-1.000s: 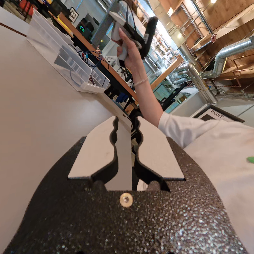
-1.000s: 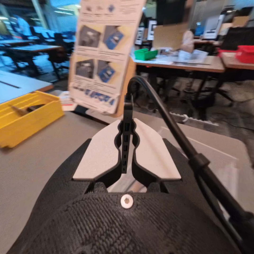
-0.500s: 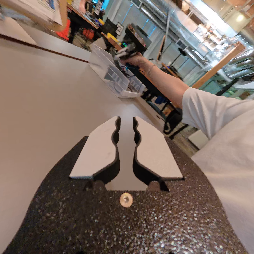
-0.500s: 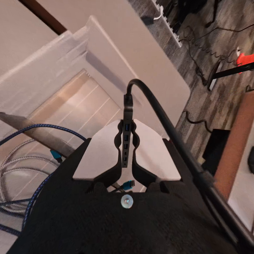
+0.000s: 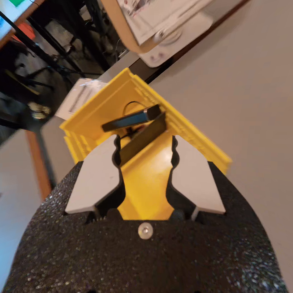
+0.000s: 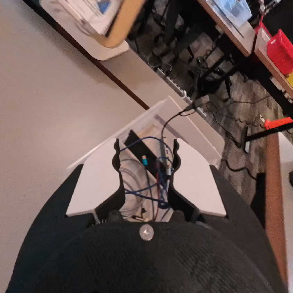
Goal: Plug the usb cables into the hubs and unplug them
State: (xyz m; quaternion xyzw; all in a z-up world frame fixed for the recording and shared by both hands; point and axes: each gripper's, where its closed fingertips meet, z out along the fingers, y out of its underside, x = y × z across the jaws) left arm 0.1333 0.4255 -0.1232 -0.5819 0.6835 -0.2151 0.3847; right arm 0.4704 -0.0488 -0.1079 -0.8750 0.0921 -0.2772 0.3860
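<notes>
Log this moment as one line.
left tongs: open, over yellow bin with hubs | right tongs: open, over clear bin of cables

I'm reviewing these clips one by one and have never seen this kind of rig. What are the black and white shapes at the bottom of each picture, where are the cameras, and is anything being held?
There is no robot here: a person holds a handheld claw in each hand, and a camera on each claw looks forward along its two white fingers.

In the left wrist view, the left claw is open and holds nothing. It points at a yellow bin on the pale table; two dark bar-shaped devices, probably the hubs, lie inside.

In the right wrist view, the right claw is also open and holds nothing. It hangs over a clear plastic tray holding a tangle of blue cables and pale cables, with a teal-tipped plug among them. Both pictures are motion-blurred.
</notes>
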